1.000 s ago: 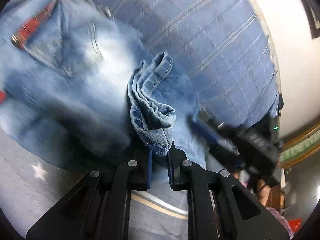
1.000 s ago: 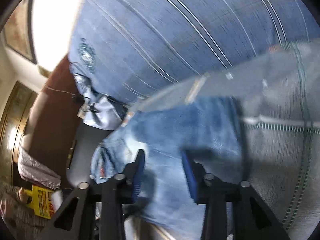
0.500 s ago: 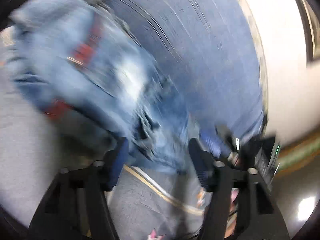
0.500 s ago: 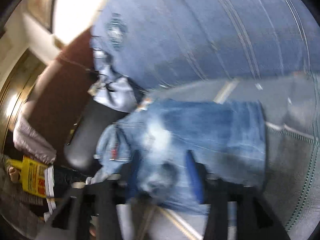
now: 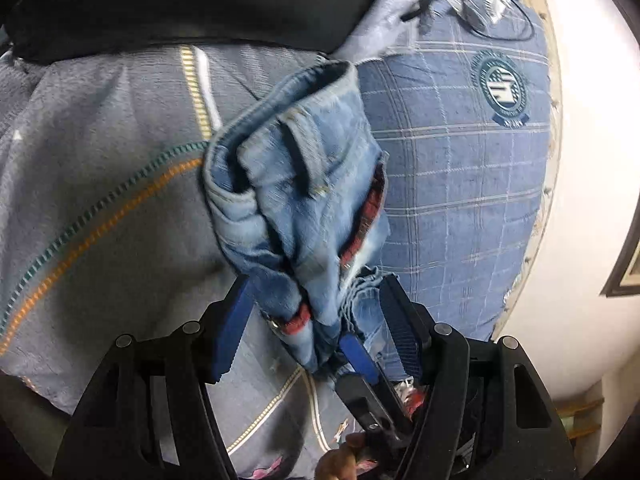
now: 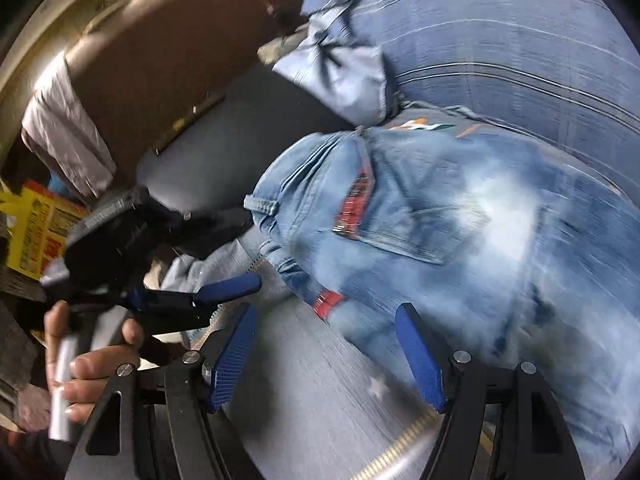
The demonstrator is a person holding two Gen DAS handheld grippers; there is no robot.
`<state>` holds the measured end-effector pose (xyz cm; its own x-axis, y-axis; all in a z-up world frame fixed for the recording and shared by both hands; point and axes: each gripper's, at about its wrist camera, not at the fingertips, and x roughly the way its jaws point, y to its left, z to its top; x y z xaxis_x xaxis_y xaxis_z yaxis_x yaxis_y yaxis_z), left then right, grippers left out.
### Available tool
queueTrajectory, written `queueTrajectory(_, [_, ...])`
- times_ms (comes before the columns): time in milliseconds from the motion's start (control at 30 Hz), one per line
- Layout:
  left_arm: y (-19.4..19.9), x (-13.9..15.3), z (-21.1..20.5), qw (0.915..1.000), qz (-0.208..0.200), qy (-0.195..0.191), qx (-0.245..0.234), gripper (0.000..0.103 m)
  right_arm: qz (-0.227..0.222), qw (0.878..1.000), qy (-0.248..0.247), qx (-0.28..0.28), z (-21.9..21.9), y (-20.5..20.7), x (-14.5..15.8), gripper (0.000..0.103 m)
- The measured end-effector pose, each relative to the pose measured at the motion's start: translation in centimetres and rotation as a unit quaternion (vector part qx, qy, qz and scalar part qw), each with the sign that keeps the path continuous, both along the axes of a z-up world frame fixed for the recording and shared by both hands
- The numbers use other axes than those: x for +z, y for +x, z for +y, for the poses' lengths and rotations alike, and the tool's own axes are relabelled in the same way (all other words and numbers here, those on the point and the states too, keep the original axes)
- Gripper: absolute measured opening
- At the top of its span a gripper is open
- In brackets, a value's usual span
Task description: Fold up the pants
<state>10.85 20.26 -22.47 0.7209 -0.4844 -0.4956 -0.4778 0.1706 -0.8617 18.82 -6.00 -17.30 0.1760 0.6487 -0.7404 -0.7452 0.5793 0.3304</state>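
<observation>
The light blue jeans with red trim lie folded on a grey blanket; in the left wrist view their waistband end faces me. My left gripper is open, its blue pads either side of the jeans' near edge. The right gripper's blue finger shows low between them. In the right wrist view the jeans lie with the back pocket up. My right gripper is open and empty just before their near edge. The left gripper shows at left, held by a hand.
A blue checked pillow lies behind the jeans, a black cushion at the top. In the right wrist view a brown headboard, a yellow box and the person's hand are at left.
My left gripper let go of the jeans' hem and opened. Both grippers swung to the waistband end of the folded jeans. The right gripper stayed open.
</observation>
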Motion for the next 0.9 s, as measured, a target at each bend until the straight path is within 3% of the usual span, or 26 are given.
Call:
queueTrajectory(200, [-0.8,-0.7,1.1,0.9985,0.040,0.024,0.029,0.070,-0.049,0.998,-0.040,0.019,3.8,-0.7,-0.4,0.070])
queueTrajectory(300, [1.2,-1.3,1.7,0.9960,0.073,0.046,0.024,0.070,-0.073,0.996,-0.052,0.026,4.9,-0.8,-0.6,0.070])
queueTrajectory(533, [4.8,-2.2,1.9,0.9970,0.066,0.038,0.016,0.070,-0.084,0.994,-0.066,0.037,6.4,0.4,-2.5,0.070])
queueTrajectory(600, [4.5,-2.6,2.3,0.9968,0.071,0.029,0.022,0.058,-0.107,0.990,-0.078,0.046,6.2,-0.5,-2.9,0.070])
queueTrajectory(700, [4.0,-3.0,2.7,0.9972,0.068,0.013,0.031,0.050,-0.126,0.986,-0.099,0.053,6.5,-1.0,-3.5,0.070])
queueTrajectory(767, [4.1,-2.2,2.5,0.9975,0.056,0.032,0.027,0.041,-0.141,0.982,-0.112,0.057,6.9,-1.3,-3.7,0.070])
queueTrajectory(900, [4.5,0.1,1.6,0.9966,0.020,0.076,0.024,0.031,-0.162,0.978,-0.128,0.033,7.1,-1.2,-4.1,0.052])
